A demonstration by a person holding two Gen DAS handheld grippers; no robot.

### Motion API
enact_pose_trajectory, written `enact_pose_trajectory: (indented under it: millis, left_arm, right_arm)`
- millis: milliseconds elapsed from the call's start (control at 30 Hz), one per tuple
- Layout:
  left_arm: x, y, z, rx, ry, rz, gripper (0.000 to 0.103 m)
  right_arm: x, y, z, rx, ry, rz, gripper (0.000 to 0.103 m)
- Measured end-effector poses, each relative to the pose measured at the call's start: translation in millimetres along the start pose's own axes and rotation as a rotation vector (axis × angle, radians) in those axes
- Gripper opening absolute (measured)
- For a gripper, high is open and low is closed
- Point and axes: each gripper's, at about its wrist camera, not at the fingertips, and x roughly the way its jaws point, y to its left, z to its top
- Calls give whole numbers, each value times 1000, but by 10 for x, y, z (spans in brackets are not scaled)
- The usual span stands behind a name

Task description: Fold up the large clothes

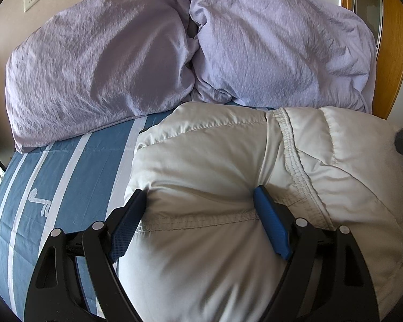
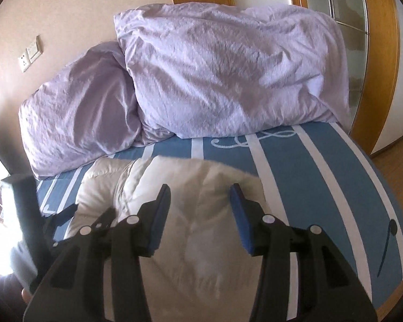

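Left wrist view: the white padded garment [image 1: 228,177] is seen lying on the near part of the bed [image 1: 67,177], on the blue striped sheet, with two lilac pillows [image 1: 99,61] at the far end against the wall. The left gripper [image 1: 198,201] is set wide, and a thick bulge of the garment fills the space between its jaws. Both pads are sunk into the fabric, one at the garment's left edge and one in a crease beside a stitched seam, so the bundle is judged to be grasped by this gripper.

In the right wrist view, the same garment [image 2: 190,230] is seen below and ahead of the right gripper [image 2: 201,206]. Its jaws stand partly apart. White fabric shows between them, but the picture is blurred there, and it cannot be told whether the pads press on the fabric or are merely held above it.

The relation that governs the coming move is judged as follows. The garment's long axis appears to run left to right across the bed, with the left gripper at its left end and the right gripper over its right part. Its far edge lies just short of the pillows. Bare sheet is available to the right of the garment for any fold or shift.
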Motion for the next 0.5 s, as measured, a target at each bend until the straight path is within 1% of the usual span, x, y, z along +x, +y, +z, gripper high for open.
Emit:
enact_pose_trajectory:
  millis: [200, 500]
  left_arm:
    - [-1, -1, -1, 0, 0, 0, 82]
    - [-3, -1, -4, 0, 0, 1, 82]
  right_arm:
    - [138, -6, 54, -14, -3, -31, 47]
    - [234, -50, -50, -22, 0, -61, 45]
